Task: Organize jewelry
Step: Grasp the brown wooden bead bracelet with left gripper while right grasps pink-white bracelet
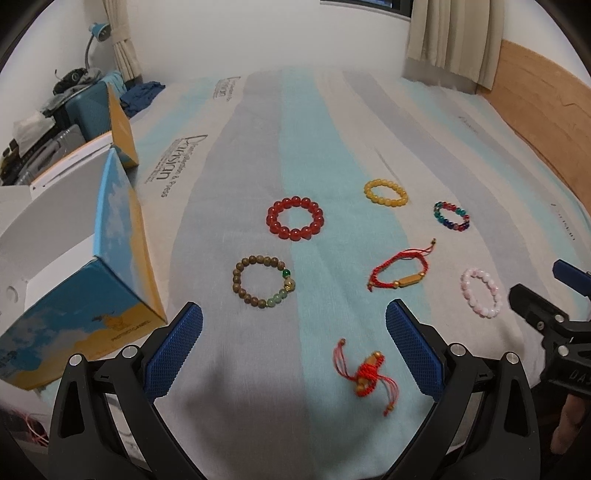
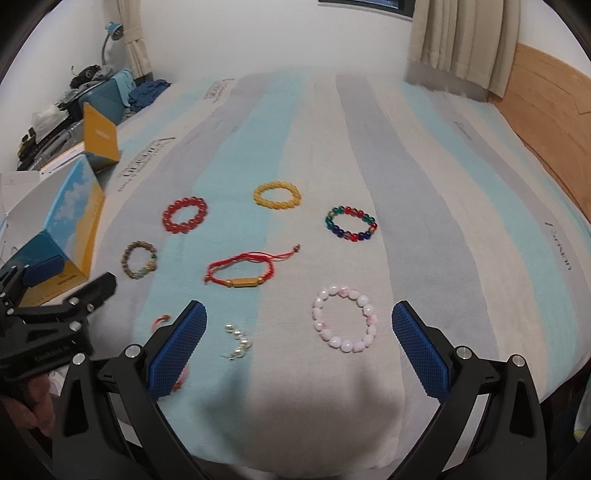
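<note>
Several bracelets lie spread on a striped cloth [image 1: 314, 122]: a red bead one [image 1: 294, 218], a yellow one [image 1: 385, 192], a multicolour one [image 1: 451, 216], a brown-and-green one [image 1: 263, 281], a red cord bracelet with a gold tube [image 1: 402, 273], a pink one [image 2: 345, 318], and a bunched red cord piece [image 1: 366, 373]. A small pearl string [image 2: 238, 341] appears in the right wrist view. My left gripper [image 1: 294, 325] hovers open above the bunched cord piece. My right gripper [image 2: 299, 325] is open, with the pink bracelet lying between its fingers' lines.
An open blue-and-yellow cardboard box [image 1: 107, 258] with a white interior stands at the left. A wooden headboard [image 1: 543, 110] runs along the right, curtains [image 1: 454, 40] at the back. Clutter and a blue desk lamp [image 1: 98, 33] sit far left.
</note>
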Available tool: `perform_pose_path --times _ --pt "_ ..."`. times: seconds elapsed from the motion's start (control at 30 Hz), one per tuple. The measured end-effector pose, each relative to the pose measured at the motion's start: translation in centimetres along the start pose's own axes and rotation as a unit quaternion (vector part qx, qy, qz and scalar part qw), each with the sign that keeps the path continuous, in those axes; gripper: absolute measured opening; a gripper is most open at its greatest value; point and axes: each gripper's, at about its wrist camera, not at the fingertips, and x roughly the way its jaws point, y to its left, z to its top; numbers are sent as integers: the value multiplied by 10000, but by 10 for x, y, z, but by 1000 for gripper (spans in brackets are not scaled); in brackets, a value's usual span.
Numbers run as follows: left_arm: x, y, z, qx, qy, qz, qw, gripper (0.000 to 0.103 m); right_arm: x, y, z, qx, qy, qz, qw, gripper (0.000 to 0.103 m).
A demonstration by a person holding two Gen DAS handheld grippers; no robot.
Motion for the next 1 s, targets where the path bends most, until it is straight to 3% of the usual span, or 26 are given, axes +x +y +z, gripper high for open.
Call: perform_pose_path --times 0.5,1.0 --pt "86 16 10 -75 462 -40 9989 97 78 -39 6 170 503 -141 9985 97" --pt "128 35 13 -141 516 59 9986 97 127 -55 -11 267 859 -260 9956 97"
